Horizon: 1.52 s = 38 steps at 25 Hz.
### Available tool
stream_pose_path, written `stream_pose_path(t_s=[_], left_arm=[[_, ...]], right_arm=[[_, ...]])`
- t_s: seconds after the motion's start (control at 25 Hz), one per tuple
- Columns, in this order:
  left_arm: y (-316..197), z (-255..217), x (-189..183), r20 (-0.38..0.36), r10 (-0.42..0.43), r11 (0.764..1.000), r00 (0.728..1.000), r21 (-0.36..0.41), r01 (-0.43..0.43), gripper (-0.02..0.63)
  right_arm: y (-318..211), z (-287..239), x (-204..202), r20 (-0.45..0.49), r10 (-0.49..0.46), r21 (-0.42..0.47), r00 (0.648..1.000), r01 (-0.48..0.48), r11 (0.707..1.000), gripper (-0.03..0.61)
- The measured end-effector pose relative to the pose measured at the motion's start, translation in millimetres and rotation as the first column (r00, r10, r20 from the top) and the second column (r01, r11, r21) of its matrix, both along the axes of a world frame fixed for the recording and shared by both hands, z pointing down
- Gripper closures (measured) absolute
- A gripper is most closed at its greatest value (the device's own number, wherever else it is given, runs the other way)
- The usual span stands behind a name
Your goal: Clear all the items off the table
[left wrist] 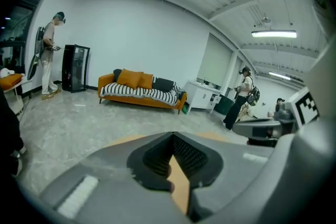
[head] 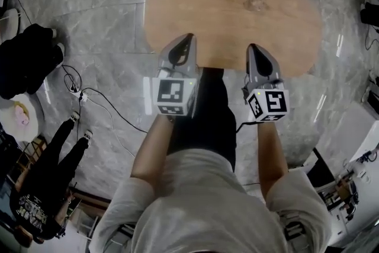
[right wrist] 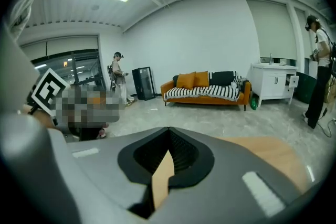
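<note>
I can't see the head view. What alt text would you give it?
Seen from above, a person holds the left gripper and right gripper, both shut and empty, over the near edge of an oval wooden table on a marble floor. One small clear object sits on the table's far right.

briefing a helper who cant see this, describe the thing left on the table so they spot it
Find the oval wooden table on the grey marble floor. Toward its far right, beyond the right gripper, sits a small clear glassy object. It is the only thing on the tabletop, with wood showing through it.
</note>
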<state>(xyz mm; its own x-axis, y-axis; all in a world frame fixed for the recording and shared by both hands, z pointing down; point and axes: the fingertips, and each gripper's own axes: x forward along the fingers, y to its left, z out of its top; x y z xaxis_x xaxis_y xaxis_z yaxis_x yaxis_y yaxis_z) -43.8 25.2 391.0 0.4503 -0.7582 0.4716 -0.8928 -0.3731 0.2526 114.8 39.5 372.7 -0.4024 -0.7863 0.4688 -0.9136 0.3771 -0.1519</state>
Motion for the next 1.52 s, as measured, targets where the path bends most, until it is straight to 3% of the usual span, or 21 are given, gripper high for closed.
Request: stream_pose_path(t_s=[0.24, 0.52, 0.72, 0.84, 1.0, 1.16, 1.28, 1.52], left_arm=[[-2.9, 35.6, 37.5, -0.026, 0.046, 0.997, 0.999, -0.067, -0.048, 0.593], [-18.4, 87.4, 56.4, 0.009, 0.099, 0.987, 0.995, -0.124, -0.097, 0.594], [-24.9, 114.0, 84.4, 0.02, 0.133, 0.979, 0.991, -0.157, -0.128, 0.594], [-26.7, 123.9, 99.0, 0.013, 0.146, 0.973, 0.989, -0.184, -0.141, 0.594], [-30.7, 125.6, 104.8, 0.01, 0.146, 0.968, 0.989, -0.207, -0.141, 0.594], [-38.9, 133.6, 107.5, 0.0, 0.133, 0.961, 0.991, -0.243, -0.129, 0.594], [-45.3, 140.3, 114.3, 0.0, 0.159, 0.956, 0.987, -0.248, -0.154, 0.594], [-57.6, 141.7, 130.9, -0.011, 0.172, 0.952, 0.985, -0.256, -0.169, 0.594]], right_arm=[[-19.7, 36.2, 2.6, 0.01, -0.049, -0.073, 0.999, 0.05, 0.996, 0.572], [-33.2, 101.4, 10.0, -0.048, -0.161, -0.198, 0.986, 0.149, 0.969, 0.572], [-43.2, 122.9, 23.9, -0.032, -0.184, -0.234, 0.982, 0.172, 0.957, 0.572], [-51.6, 132.4, 36.1, -0.078, -0.201, -0.253, 0.976, 0.176, 0.951, 0.572], [-68.8, 139.7, 47.4, -0.231, -0.291, -0.29, 0.928, 0.22, 0.931, 0.572], [-86.5, 150.0, 46.1, -0.268, -0.381, -0.361, 0.885, 0.274, 0.891, 0.572], [-91.3, 163.4, 46.8, -0.342, -0.457, -0.414, 0.821, 0.304, 0.858, 0.572], [-104.7, 176.0, 65.6, -0.422, -0.512, -0.458, 0.749, 0.311, 0.833, 0.571]])
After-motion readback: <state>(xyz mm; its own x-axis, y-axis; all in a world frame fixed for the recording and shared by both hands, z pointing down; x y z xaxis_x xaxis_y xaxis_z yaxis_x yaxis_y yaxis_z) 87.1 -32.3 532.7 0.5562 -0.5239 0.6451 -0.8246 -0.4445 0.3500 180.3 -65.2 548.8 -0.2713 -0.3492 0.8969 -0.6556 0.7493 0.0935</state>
